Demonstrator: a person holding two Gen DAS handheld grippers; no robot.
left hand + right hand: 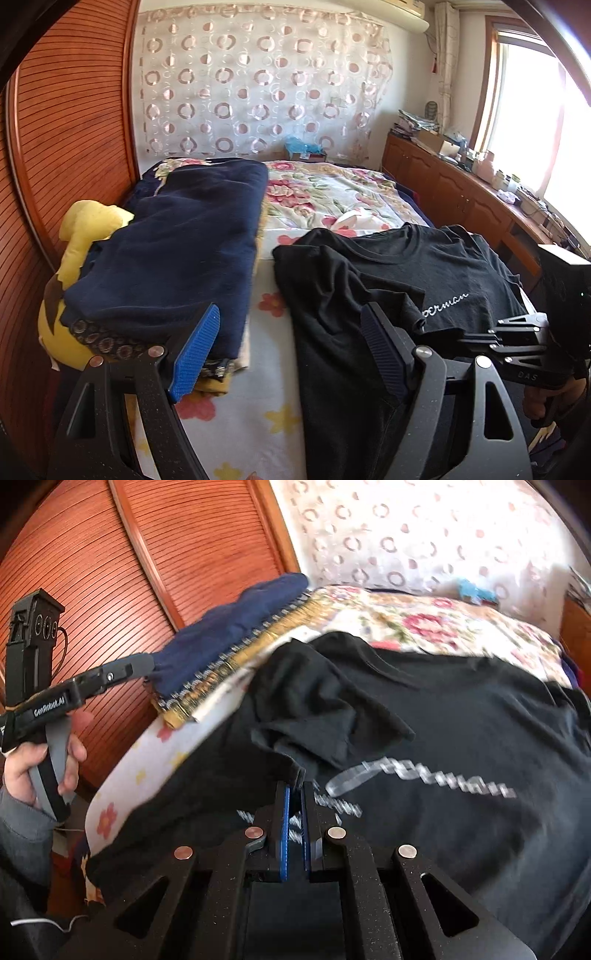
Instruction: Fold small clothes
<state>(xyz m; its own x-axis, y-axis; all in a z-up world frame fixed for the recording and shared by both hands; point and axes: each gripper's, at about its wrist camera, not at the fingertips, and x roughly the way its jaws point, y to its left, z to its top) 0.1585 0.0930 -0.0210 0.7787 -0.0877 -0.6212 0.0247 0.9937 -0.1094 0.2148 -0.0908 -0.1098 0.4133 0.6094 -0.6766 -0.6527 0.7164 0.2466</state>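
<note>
A black T-shirt (424, 280) lies face up on a floral bed (332, 192), one sleeve folded in. The right gripper (294, 786) is clamped on that sleeve's edge. The left gripper (291, 347) hangs open, empty. The thin pinch could slip, undoing the fold.

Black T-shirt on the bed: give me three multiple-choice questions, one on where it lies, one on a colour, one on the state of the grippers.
1. Beside the black T-shirt, toward the wooden wardrobe, lies:
A. a navy folded blanket
B. a red pillow
C. a laptop

2. The lettering on the shirt is:
A. yellow
B. white
C. green

3. The right gripper is:
A. wide open
B. out of view
C. shut on the shirt's fabric

Answers:
1 A, the navy folded blanket sits next to the shirt.
2 B, pale script across the chest.
3 C, blue pads pinch a dark fold, while the left gripper stands open.
</note>
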